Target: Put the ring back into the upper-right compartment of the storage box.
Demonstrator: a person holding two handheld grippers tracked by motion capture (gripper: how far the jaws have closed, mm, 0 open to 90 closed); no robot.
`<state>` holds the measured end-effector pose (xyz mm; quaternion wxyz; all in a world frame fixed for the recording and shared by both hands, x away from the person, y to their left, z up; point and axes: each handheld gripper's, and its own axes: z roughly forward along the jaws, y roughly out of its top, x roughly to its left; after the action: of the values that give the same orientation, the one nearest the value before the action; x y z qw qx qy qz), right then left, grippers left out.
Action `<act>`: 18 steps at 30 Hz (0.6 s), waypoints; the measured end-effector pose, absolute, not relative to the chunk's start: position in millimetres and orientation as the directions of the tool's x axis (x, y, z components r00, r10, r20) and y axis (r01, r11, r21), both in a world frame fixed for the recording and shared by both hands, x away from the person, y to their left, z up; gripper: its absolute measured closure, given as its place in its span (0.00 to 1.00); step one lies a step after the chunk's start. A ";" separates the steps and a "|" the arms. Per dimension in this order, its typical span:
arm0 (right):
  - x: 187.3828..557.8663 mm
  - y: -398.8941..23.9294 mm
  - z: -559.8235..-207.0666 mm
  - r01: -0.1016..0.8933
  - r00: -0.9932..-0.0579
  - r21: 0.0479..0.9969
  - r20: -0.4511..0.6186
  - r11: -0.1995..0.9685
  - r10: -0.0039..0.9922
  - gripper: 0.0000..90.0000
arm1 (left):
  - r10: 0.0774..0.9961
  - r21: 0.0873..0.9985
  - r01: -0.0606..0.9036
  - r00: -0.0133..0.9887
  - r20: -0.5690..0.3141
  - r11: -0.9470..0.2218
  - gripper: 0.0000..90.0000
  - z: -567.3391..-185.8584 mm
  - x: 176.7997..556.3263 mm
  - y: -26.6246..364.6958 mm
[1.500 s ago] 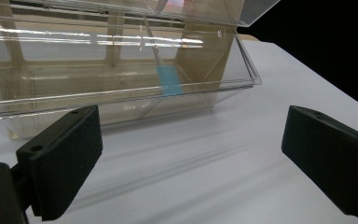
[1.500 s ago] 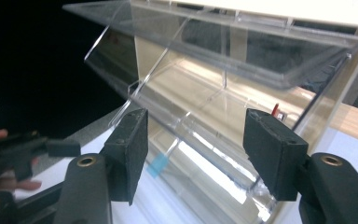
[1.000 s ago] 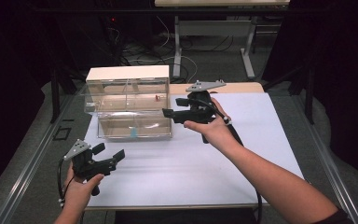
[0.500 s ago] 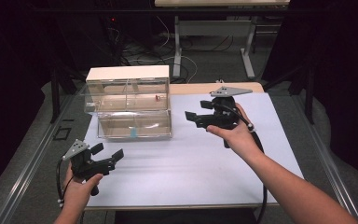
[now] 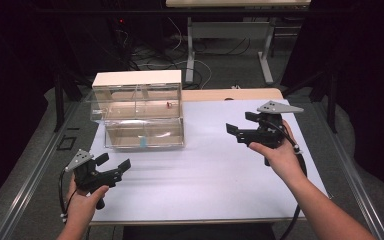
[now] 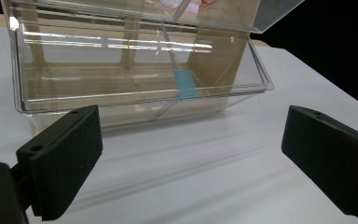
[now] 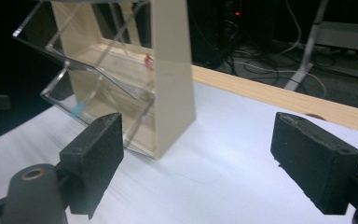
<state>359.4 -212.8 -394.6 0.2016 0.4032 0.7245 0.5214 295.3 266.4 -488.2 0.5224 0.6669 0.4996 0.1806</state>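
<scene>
Overhead view; claw views toward box (image 5: 139, 111)

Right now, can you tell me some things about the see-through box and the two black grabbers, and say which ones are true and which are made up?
1. The clear plastic box with the pale wooden back stands on the white table top. True.
2. The left gripper squeezes the box. False: it is open, apart from the box.
3. A small blue tab sits on the lower bin's front. True.
4. The right gripper is shut. False: its jaws stand wide apart, holding nothing.
5. A small red thing is in the upper part. True.
</scene>
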 end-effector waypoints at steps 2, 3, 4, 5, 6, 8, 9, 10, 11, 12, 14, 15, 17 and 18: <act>357.0 -220.9 -398.4 0.377 -0.579 0.917 0.125 0.129 0.805 0.18 | 0.856 0.877 0.479 0.434 -0.280 0.043 0.06 -487.8 295.1 266.9; 355.1 -224.8 -400.3 0.386 -0.570 0.914 0.127 0.128 0.812 0.18 | 0.857 0.877 0.478 0.434 -0.277 0.042 0.06 -487.8 295.1 267.1; 353.4 -229.3 -403.5 0.385 -0.562 0.913 0.119 0.132 0.819 0.17 | 0.858 0.879 0.475 0.435 -0.275 0.040 0.06 -487.8 295.3 267.2; 352.1 -231.8 -405.6 0.390 -0.554 0.911 0.118 0.132 0.824 0.17 | 0.858 0.879 0.476 0.434 -0.275 0.041 0.06 -487.8 295.2 267.2; 350.6 -235.5 -408.5 0.392 -0.546 0.911 0.117 0.130 0.829 0.17 | 0.858 0.879 0.476 0.434 -0.275 0.041 0.06 -487.7 295.1 267.3; 347.4 -242.7 -414.6 0.400 -0.530 0.909 0.126 0.117 0.839 0.17 | 0.859 0.878 0.476 0.433 -0.274 0.040 0.06 -487.7 295.2 267.6; 346.1 -246.7 -417.9 0.401 -0.520 0.909 0.125 0.112 0.845 0.17 | 0.860 0.878 0.477 0.431 -0.274 0.041 0.06 -487.7 295.1 267.8; 344.5 -251.3 -422.2 0.401 -0.508 0.910 0.125 0.105 0.852 0.17 | 0.860 0.878 0.477 0.429 -0.276 0.043 0.06 -487.8 295.1 267.9; 343.6 -254.6 -425.8 0.399 -0.500 0.911 0.124 0.101 0.857 0.16 | 0.860 0.878 0.477 0.429 -0.275 0.043 0.06 -487.8 295.2 268.1; 341.9 -260.4 -432.0 0.408 -0.485 0.907 0.122 0.101 0.866 0.16 | 0.861 0.878 0.477 0.428 -0.275 0.043 0.06 -487.8 295.3 268.2; 340.9 -263.3 -435.4 0.416 -0.475 0.903 0.119 0.103 0.872 0.16 | 0.862 0.878 0.476 0.427 -0.274 0.044 0.06 -487.9 295.4 268.6; 340.3 -265.2 -439.1 0.420 -0.468 0.902 0.124 0.097 0.875 0.16 | 0.862 0.878 0.476 0.426 -0.274 0.044 0.06 -487.9 295.4 268.7; 338.3 -271.6 -445.9 0.424 -0.451 0.899 0.103 0.112 0.886 0.16 | 0.863 0.878 0.476 0.425 -0.275 0.045 0.06 -487.9 295.4 268.7; 337.3 -273.3 -447.9 0.431 -0.446 0.895 0.102 0.113 0.889 0.16 | 0.863 0.878 0.477 0.425 -0.274 0.044 0.06 -488.0 295.5 268.8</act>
<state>337.3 -273.3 -447.9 0.2415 0.4676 0.7059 0.4741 295.5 268.8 -488.0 0.5187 0.6659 0.5029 0.1862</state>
